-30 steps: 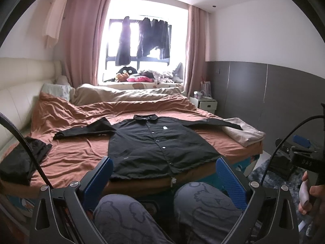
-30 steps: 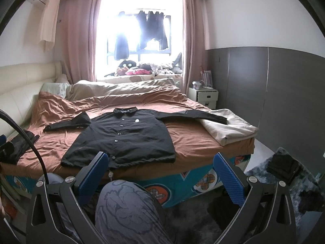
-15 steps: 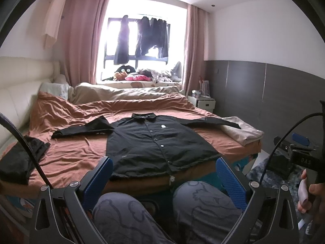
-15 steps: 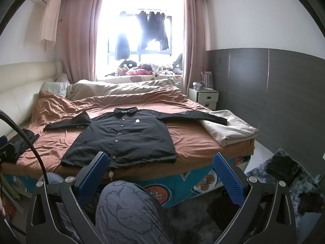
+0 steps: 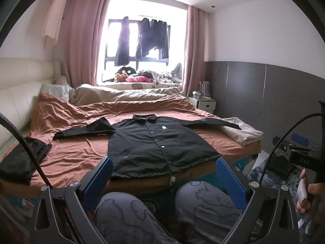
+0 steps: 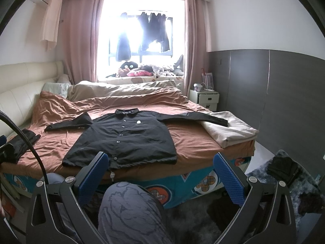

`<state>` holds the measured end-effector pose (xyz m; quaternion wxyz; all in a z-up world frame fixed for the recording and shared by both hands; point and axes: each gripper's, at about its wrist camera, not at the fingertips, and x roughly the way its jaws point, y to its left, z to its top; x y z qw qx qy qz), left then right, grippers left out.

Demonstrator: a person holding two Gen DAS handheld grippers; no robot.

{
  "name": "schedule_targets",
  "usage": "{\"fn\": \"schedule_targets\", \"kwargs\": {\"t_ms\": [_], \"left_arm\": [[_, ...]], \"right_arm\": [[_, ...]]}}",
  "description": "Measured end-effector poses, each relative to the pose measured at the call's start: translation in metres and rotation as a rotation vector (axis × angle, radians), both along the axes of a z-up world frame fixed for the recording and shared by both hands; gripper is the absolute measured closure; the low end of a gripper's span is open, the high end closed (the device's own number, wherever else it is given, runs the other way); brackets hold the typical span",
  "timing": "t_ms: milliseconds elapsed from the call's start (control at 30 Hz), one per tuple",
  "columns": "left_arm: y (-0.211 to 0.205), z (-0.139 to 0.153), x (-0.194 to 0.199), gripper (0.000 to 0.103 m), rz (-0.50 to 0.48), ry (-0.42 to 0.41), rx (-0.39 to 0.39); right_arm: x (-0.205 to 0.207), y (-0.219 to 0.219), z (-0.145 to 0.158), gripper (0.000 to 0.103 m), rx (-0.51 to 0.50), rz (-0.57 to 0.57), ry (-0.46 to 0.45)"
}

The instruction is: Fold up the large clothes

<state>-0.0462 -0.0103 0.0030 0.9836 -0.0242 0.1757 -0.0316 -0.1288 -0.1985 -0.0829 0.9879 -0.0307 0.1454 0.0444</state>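
Honestly, little has changed in the last second: both views have only drifted slightly, and the black shirt [image 5: 154,142] lies where it did, spread front-up and buttoned, sleeves out, on the rust-brown bed [image 5: 77,152], hem at the near edge. So I'd say folding has not begun. The left gripper [image 5: 162,174] and the right gripper [image 6: 160,170] are both spread wide, holding nothing, hanging short of the shirt's hem, above the person's knees [image 5: 182,207]. Left of the shirt sits a dark crumpled garment [image 5: 20,160]; right of it a beige folded blanket [image 6: 229,128] lies under the sleeve's cuff, which may snag that sleeve when it is folded in. Beyond the shirt's collar, rumpled bedding [image 6: 121,91] leaves limited flat room.
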Motion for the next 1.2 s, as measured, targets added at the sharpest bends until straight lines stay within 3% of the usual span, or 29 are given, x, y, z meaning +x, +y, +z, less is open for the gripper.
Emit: {"fn": "schedule_targets", "kwargs": {"t_ms": [533,1200], "left_arm": [[0.016,0.002,-0.003,0.001,0.033,-0.028,-0.015],[0.105,0.005,0.102,0.001,0.197,0.018,-0.042]], "right_arm": [[0.005,-0.005,0.003,0.000,0.010,0.044,-0.034],[0.144,0.041,-0.001,0.000,0.032,0.150,-0.007]]}}
